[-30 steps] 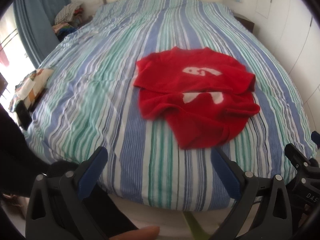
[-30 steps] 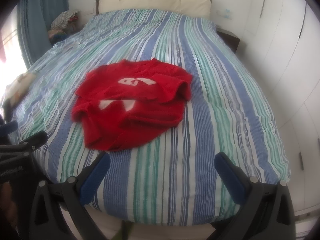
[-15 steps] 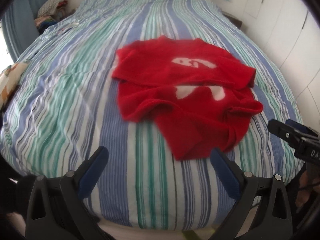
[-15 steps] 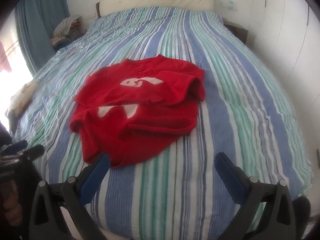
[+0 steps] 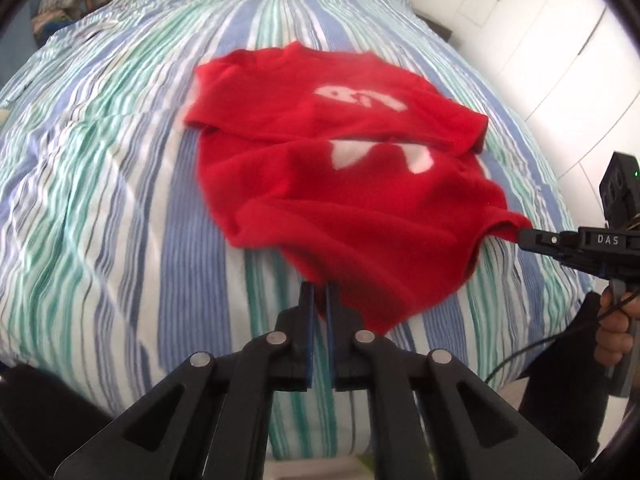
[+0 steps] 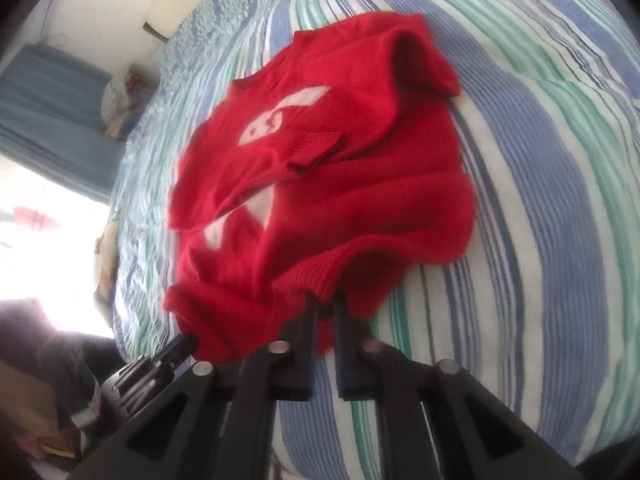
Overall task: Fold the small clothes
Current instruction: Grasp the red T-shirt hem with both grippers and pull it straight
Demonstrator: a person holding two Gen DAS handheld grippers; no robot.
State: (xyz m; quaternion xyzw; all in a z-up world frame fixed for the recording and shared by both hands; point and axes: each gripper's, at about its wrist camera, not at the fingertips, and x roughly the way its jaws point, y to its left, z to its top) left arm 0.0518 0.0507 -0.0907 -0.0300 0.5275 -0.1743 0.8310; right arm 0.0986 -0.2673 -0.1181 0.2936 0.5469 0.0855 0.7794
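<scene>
With both the left gripper (image 5: 318, 292) and right gripper (image 6: 326, 306) clamped on the red jumper's (image 5: 340, 168) near hem, lift evenly so it spreads flat on the bed (image 5: 120, 160).

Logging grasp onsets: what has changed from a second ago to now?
Both grippers came down toward the near edge of the red sweater and closed on it. The left gripper now pinches the hem; the right gripper pinches the ribbed edge further along. A second ago both stood wide open, short of it. The sweater still lies crumpled on the striped bedspread.
</scene>
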